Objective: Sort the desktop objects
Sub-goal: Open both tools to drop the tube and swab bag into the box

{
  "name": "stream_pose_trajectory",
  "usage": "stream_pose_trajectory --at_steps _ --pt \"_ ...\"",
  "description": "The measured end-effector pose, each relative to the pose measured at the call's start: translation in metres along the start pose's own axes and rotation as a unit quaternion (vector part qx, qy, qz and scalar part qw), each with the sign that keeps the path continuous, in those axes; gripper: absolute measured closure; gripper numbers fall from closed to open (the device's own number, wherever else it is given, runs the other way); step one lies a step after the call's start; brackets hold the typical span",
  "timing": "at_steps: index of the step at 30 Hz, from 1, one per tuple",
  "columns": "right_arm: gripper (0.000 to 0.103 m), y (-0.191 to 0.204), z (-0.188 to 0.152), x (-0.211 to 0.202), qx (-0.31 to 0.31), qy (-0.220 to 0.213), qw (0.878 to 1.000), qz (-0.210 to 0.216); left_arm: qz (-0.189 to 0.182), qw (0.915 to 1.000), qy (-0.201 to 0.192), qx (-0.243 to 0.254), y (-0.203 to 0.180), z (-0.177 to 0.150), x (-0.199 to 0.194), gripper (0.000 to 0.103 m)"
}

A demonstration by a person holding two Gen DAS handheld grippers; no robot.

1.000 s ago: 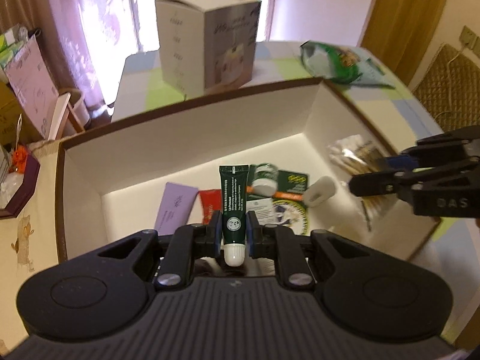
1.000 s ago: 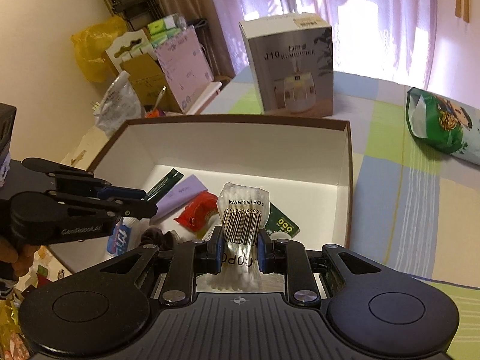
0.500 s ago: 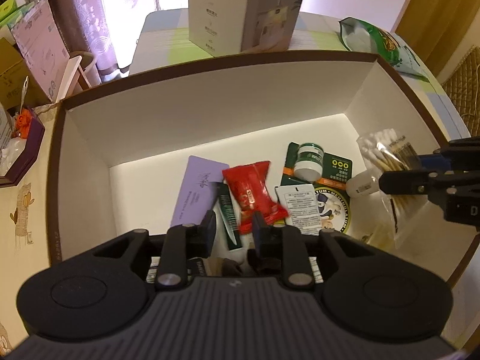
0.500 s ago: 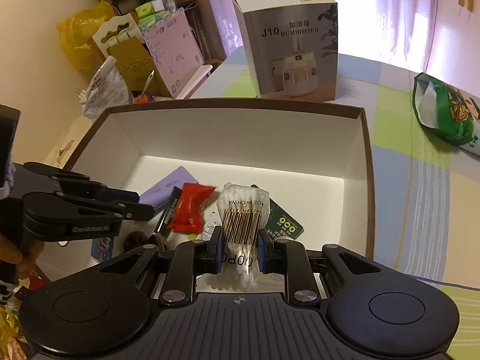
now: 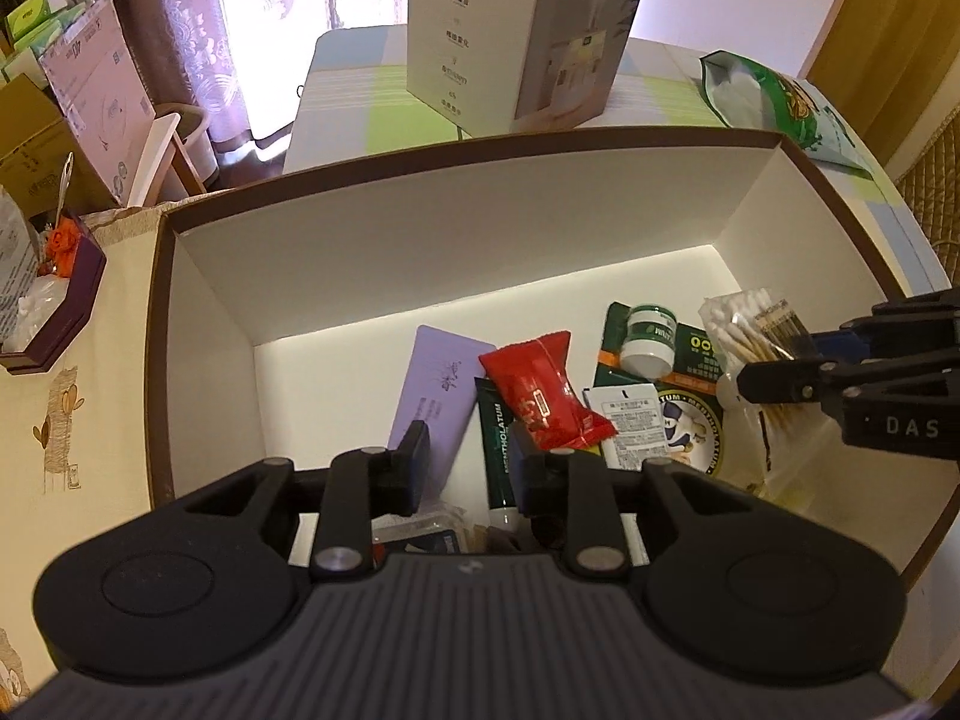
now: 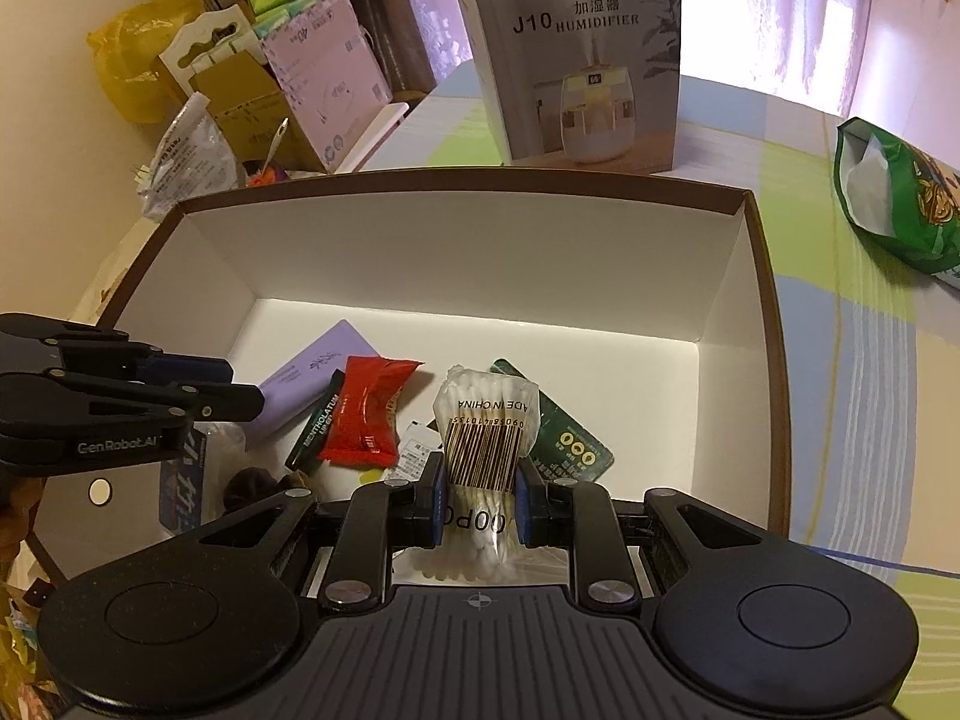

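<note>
A white cardboard box with a brown rim holds a purple card, a red packet, a dark green Mentholatum tube, a small green-lidded jar and a green card. My left gripper is open and empty, low over the tube, which lies flat in the box. My right gripper is shut on a clear bag of cotton swabs over the box's right side.
A grey humidifier carton stands behind the box on the checked tablecloth. A green snack bag lies at the right. Paper bags and cartons crowd the left, with a dark purple tray beside the box.
My left gripper opened and let go of the green tube, which now lies in the box beside the red packet. The right gripper moved slightly, still holding the swab bag.
</note>
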State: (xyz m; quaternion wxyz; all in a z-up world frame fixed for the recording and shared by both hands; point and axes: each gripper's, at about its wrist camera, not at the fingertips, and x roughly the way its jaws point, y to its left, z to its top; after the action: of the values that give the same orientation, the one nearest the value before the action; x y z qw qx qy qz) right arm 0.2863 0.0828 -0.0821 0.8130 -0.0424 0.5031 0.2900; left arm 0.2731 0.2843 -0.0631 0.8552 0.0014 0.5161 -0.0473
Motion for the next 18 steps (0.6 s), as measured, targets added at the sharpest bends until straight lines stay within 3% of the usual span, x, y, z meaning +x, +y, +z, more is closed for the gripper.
stream_pose_trajectory --at_steps 9,10,11,12,13,18 --pt "0.078 0.008 0.004 0.016 -0.001 0.04 0.999 -0.017 0.005 1.0 0.005 0.0 0.002 0.001 0.004 0.076" --pt "0.072 0.008 0.003 0.017 -0.002 0.043 0.999 -0.018 0.005 1.0 0.005 0.001 0.001 0.001 0.004 0.076" --pt "0.044 0.008 0.002 0.017 0.001 0.044 0.999 -0.018 0.005 1.0 0.006 0.001 0.001 0.0 0.003 0.075" --pt "0.025 0.01 0.001 0.015 -0.005 0.036 0.999 -0.02 0.005 1.0 0.006 0.002 0.001 0.0 0.003 0.074" --pt "0.014 0.011 0.0 0.013 -0.01 0.028 0.999 -0.022 0.005 1.0 0.005 0.002 0.001 -0.001 0.002 0.072" --pt "0.014 0.017 -0.002 0.006 -0.026 0.032 0.999 -0.023 0.004 1.0 0.007 0.002 0.0 -0.003 0.0 0.071"
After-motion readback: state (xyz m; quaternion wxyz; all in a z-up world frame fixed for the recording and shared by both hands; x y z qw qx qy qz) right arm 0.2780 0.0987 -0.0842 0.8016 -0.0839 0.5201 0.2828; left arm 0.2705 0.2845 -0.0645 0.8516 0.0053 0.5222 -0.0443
